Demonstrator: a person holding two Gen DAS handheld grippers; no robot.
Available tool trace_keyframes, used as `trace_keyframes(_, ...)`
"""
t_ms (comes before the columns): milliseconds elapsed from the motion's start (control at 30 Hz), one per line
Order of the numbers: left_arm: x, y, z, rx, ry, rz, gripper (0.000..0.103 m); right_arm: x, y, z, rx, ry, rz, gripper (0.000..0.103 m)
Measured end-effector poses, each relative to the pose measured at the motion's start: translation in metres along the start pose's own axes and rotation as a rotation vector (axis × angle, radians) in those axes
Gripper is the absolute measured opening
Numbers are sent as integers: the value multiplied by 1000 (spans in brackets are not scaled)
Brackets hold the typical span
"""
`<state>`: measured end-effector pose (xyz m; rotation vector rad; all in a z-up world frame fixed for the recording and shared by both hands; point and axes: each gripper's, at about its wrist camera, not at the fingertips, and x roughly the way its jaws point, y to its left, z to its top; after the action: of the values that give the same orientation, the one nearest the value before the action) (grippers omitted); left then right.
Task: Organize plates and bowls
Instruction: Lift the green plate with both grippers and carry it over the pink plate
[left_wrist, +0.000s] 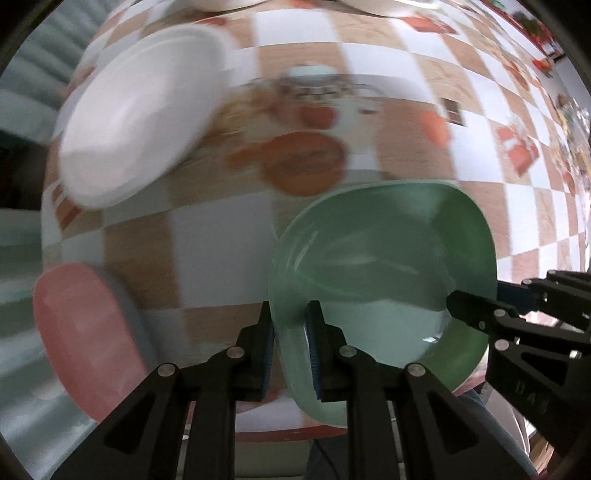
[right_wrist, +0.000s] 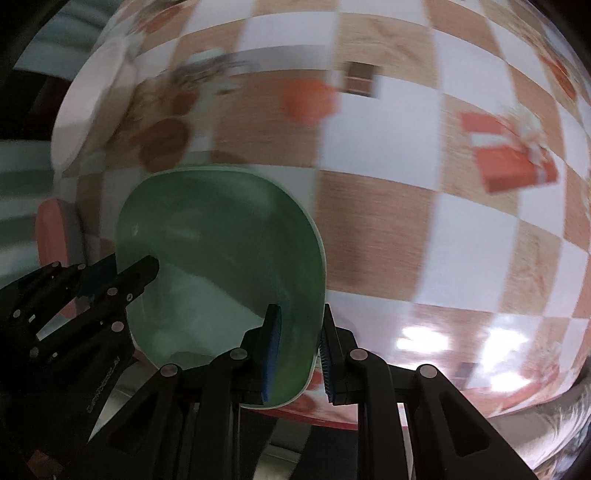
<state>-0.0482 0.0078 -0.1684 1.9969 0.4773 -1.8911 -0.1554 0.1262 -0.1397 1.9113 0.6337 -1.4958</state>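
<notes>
Both grippers' fingers (left_wrist: 314, 350) pinch opposite green plate (left_wrist: 388, 266) rims — tablecloth (left_wrist: 221, 251) open beyond.

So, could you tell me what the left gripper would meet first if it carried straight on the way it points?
The left gripper, shut on the green bowl's rim, points down at the checked tablecloth; that cloth probably comes first, though depth is unclear.

In the left wrist view, the bowl (left_wrist: 384, 266) is sitting in the lower right of the frame, above the worktop (left_wrist: 229, 258). The left tool (left_wrist: 291, 350) is gripping its lower-left rim, and the right tool (left_wrist: 476, 306) is reaching in from the right edge onto its right rim. A plate (left_wrist: 144, 118) is lying in the upper left, and another plate (left_wrist: 88, 343) in the lower left.
</notes>
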Motion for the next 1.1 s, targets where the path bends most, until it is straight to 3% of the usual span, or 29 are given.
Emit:
trace_keyframes(133,0,21,0,-21,-1,3,18,2,21,2,-25,-1,-4,23)
trace_keyframes(333,-1,-23,-7,-17,-7,-3,19,3,35,3,-41,5,-27,23)
trace_keyframes(667,1,-9,-17,-3,-28,-3,19,20,65,11,-34,10,-46,23)
trace_keyframes(1100,-7,-1,-20,-5,-40,-18,19,21,58,22,-26,17,-54,23)
